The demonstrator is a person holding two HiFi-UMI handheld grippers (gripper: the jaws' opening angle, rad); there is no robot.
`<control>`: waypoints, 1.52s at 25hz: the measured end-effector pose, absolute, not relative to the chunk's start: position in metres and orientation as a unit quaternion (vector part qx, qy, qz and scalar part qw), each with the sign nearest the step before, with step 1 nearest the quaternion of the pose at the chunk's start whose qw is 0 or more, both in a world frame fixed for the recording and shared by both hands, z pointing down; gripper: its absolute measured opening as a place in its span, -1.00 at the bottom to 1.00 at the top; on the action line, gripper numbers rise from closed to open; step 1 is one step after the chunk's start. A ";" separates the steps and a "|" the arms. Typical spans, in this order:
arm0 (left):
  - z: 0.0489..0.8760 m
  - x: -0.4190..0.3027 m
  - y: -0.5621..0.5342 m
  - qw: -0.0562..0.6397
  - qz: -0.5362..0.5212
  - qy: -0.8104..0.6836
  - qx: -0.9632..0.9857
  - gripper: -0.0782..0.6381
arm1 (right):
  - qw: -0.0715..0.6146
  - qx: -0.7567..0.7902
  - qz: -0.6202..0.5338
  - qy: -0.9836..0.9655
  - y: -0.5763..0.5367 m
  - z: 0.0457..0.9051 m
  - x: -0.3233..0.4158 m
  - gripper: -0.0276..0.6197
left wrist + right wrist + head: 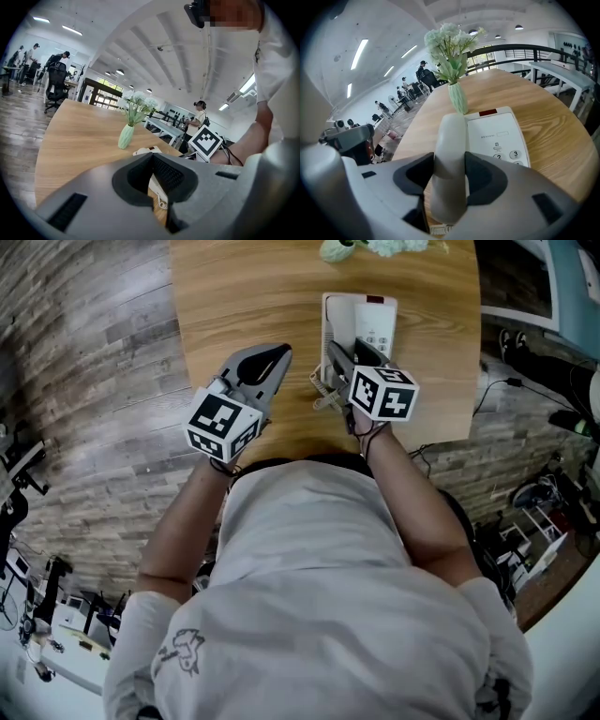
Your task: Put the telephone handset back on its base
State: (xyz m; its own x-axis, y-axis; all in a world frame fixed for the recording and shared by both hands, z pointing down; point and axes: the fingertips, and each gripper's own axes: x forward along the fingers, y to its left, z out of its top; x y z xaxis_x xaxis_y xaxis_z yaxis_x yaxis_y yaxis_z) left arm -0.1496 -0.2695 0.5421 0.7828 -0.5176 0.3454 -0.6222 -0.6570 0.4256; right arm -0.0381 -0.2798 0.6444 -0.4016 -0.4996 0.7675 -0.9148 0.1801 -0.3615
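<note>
Where the pale wooden table stands on a grey plank floor, a wide open office is seen around it, with a white ceiling, strip lights, office chairs and people at the far desks. A light green vase of white flowers is set at the far edge of the table, just beyond the white telephone base, whose keypad lies face up. The handset is clamped between the jaws of the right gripper, the pads pressed on both its sides; it is held lengthwise over the left side of the base, its far end pointed at the vase. Whether it touches the cradle cannot be told. A coiled cord lies on the table at the near end of the base. The left gripper is held to the left of the base, its jaws drawn together on nothing.
</note>
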 end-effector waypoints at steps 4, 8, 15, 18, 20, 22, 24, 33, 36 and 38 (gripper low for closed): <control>0.544 -0.151 -0.271 0.273 0.096 -0.314 0.904 -0.77 | 0.254 0.493 0.416 -0.721 -0.280 0.649 -0.040 -0.24; 0.545 -0.154 -0.272 0.275 0.095 -0.315 0.903 -0.77 | 0.263 0.498 0.407 -0.719 -0.281 0.652 -0.041 -0.23; 0.543 -0.157 -0.270 0.275 0.093 -0.318 0.903 -0.77 | 0.277 0.506 0.390 -0.718 -0.280 0.655 -0.042 -0.21; 0.541 -0.157 -0.266 0.272 0.092 -0.319 0.903 -0.77 | 0.275 0.507 0.391 -0.718 -0.279 0.656 -0.041 -0.16; 0.539 -0.159 -0.263 0.270 0.092 -0.320 0.904 -0.77 | 0.273 0.507 0.384 -0.722 -0.279 0.651 -0.040 -0.13; 0.537 -0.160 -0.259 0.268 0.091 -0.321 0.904 -0.77 | 0.272 0.506 0.378 -0.726 -0.277 0.646 -0.038 -0.10; 0.533 -0.160 -0.257 0.265 0.091 -0.321 0.905 -0.77 | 0.268 0.506 0.373 -0.730 -0.276 0.639 -0.034 -0.08; 0.499 -0.153 -0.243 0.230 0.092 -0.319 0.915 -0.77 | 0.243 0.479 0.313 -0.783 -0.264 0.577 -0.037 -0.12; 0.488 -0.149 -0.237 0.220 0.090 -0.317 0.918 -0.77 | 0.241 0.472 0.269 -0.804 -0.259 0.550 -0.040 -0.24; 0.478 -0.146 -0.234 0.212 0.088 -0.316 0.921 -0.77 | 0.236 0.467 0.242 -0.817 -0.256 0.531 -0.042 -0.31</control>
